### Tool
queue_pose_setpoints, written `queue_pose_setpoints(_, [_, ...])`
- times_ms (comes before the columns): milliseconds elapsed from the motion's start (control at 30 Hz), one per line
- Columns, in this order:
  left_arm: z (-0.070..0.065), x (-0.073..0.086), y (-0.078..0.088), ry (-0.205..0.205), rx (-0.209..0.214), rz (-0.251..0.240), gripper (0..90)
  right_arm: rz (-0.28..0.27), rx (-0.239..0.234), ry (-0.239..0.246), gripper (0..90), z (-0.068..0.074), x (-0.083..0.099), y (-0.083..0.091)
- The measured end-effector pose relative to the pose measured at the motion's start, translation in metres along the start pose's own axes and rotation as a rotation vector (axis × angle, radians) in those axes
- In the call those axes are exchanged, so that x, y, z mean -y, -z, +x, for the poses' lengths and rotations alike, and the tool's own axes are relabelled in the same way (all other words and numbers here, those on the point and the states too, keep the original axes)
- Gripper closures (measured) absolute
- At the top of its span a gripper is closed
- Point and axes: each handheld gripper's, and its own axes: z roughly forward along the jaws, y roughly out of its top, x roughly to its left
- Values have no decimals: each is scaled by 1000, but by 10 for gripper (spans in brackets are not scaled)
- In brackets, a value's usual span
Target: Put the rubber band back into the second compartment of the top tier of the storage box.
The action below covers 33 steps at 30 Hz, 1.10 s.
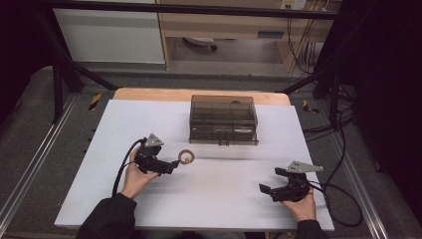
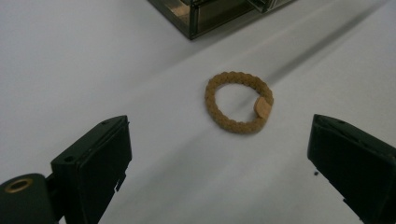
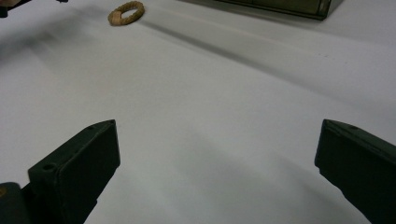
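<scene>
Your left gripper point(image 1: 175, 164) has its two black jaws spread wide, and they hold nothing. The small tan braided ring with a flat tan tag point(image 2: 239, 101) lies flat on the white table top point(image 1: 224, 199), on the near side of the dark smoky transparent plastic box point(image 1: 223, 120), a little toward its left corner and apart from it. In the left gripper view the ring is just in front of your jaw tips and between their lines, but it does not touch either of them. In the high view the same ring point(image 1: 187, 157) sits just beside the tips of your left gripper.

Your right gripper point(image 1: 266, 187) is also opened wide and empty. It is over the table top on the near side of the box, toward its right corner and well apart from it. In the right gripper view the ring point(image 3: 126, 13) is far ahead, and the bottom edge of the box point(image 3: 280, 8) runs along the top.

Both of your hands hold the grippers close to the near edge of the table.
</scene>
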Motion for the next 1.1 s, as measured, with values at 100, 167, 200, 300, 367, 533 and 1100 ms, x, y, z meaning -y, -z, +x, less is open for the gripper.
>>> queue_pose_setpoints(100, [0, -1, -3, 4, -4, 5, 69, -1, -1, 0, 7, 0, 0, 0])
queue_pose_setpoints(167, [1, -1, -6, 10, -4, 8, 77, 1, 0, 0, 7, 0, 0, 0])
queue_pose_setpoints(200, [2, -1, -8, 15, -5, 8, 80, 0, -1, 0, 7, 0, 0, 0])
queue_pose_setpoints(300, [3, -1, -11, 24, -1, 16, 97, 4, -1, 3, 7, 0, 0, 0])
queue_pose_setpoints(367, [3, -1, -14, 25, -4, 23, 114, 4, 0, 4, 7, 0, 0, 0])
queue_pose_setpoints(533, [0, -4, -20, 13, -12, 38, 156, 5, 1, 4, 7, 0, 0, -1])
queue_pose_setpoints(1100, [-1, -7, -38, 33, -46, 53, 440, 6, -1, 6, 7, 0, 0, -1])
